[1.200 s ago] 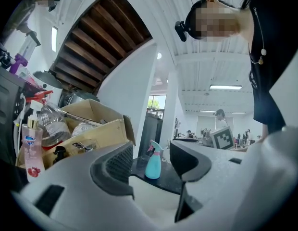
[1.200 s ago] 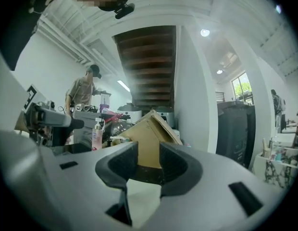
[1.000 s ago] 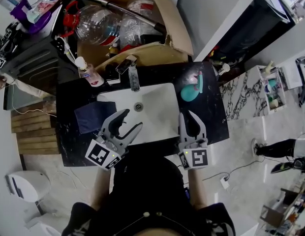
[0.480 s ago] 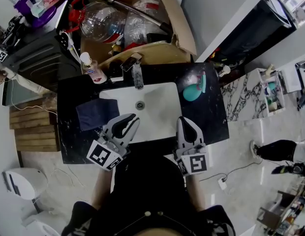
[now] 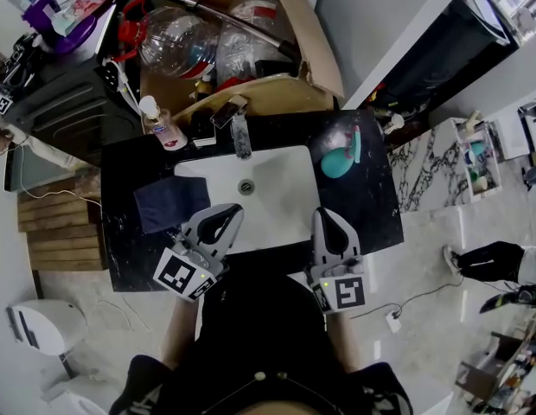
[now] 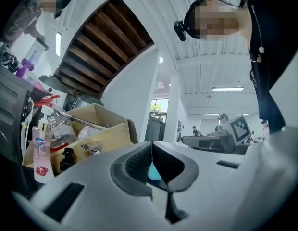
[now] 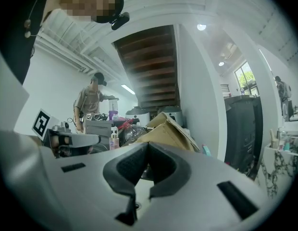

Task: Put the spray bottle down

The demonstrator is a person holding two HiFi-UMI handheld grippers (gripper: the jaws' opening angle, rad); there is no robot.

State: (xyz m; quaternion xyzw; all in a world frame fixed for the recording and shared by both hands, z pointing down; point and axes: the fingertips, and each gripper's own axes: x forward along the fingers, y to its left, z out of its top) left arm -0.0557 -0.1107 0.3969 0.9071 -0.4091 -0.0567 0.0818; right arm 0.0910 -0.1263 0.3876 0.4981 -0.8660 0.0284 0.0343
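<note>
The left gripper (image 5: 226,217), jaws just closing on nothing, and the right gripper (image 5: 330,218), pressed together and empty, hover at the sink's (image 5: 186,169) near edge. The teal spray bottle (image 5: 340,159) sits on the counter (image 5: 372,206) ahead-right of the right gripper, apart from it. It is likely light, stiff, slick plastic, best gripped round its body.

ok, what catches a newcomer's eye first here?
The white sink in a black counter at centre, with the left claw and right claw both shut and empty at the near edge. The teal spray bottle sits on the counter right of the basin. A cardboard box of plastic bottles stands behind the sink.
</note>
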